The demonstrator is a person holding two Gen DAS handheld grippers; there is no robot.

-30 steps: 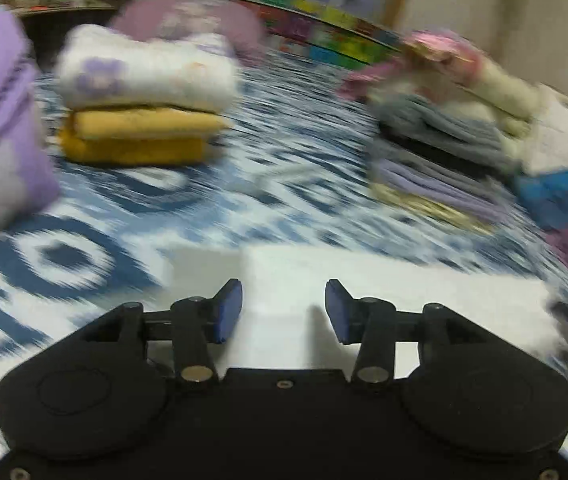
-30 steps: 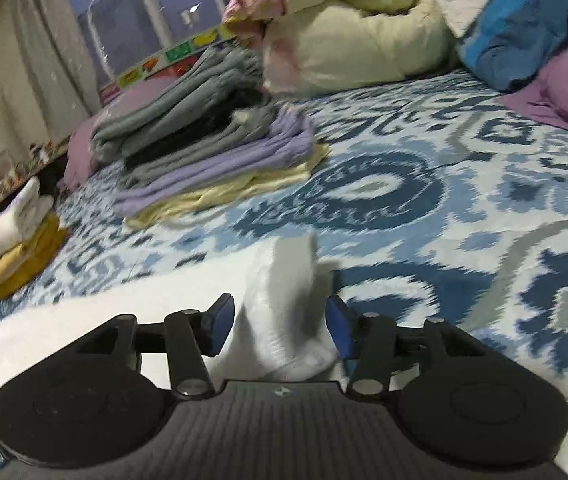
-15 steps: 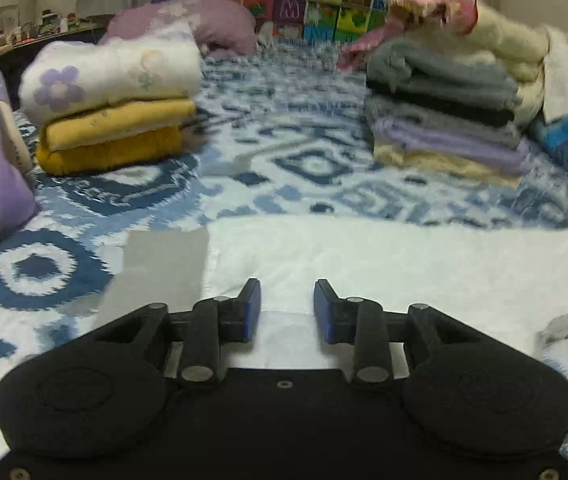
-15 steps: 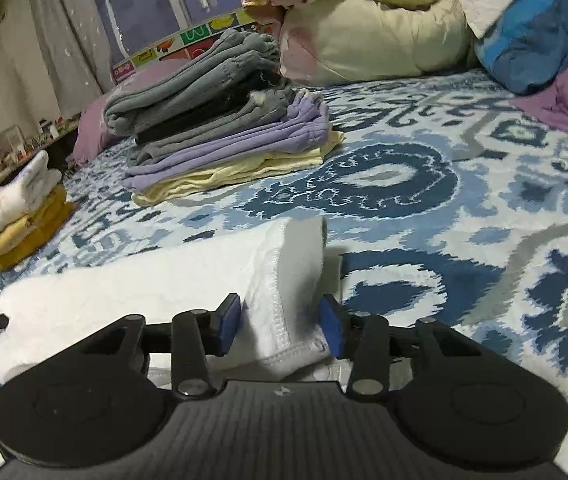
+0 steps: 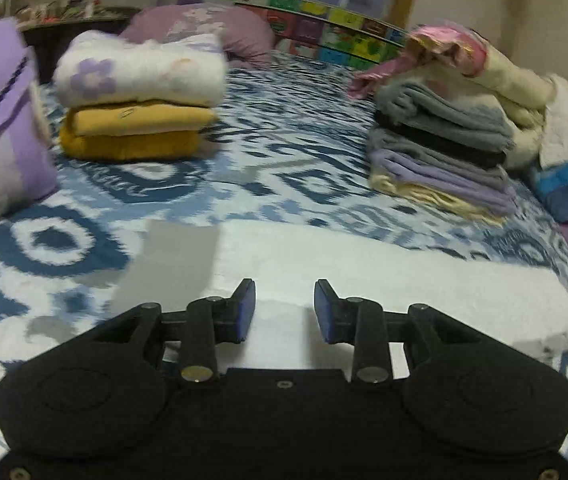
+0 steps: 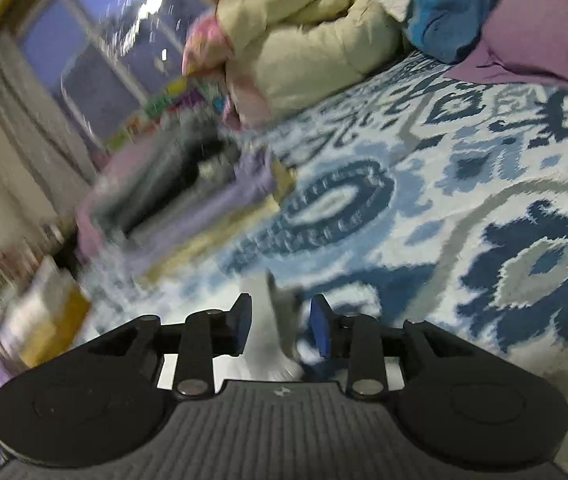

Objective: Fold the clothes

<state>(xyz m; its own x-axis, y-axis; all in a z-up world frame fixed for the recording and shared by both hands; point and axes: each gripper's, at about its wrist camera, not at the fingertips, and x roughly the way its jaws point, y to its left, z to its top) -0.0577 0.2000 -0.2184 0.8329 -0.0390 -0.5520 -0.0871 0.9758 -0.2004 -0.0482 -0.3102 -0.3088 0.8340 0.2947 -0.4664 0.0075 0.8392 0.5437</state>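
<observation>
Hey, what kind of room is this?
Most likely a bedroom: a blue patterned bedspread covers the surface, with pillows at the far end and stacks of folded clothes on it.

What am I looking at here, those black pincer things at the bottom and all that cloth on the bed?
Those are two hand-held grippers; a person carries one in each hand, and each has a camera looking along its fingers. The left gripper view shows a white folded garment lying on the blue-and-white patterned bedspread, its jaws apart above it. Behind sit a white-and-mustard folded stack and a grey-and-lilac folded stack. The right gripper view is blurred; white cloth sits between its blue pads, but whether they grip it I cannot tell.
</observation>
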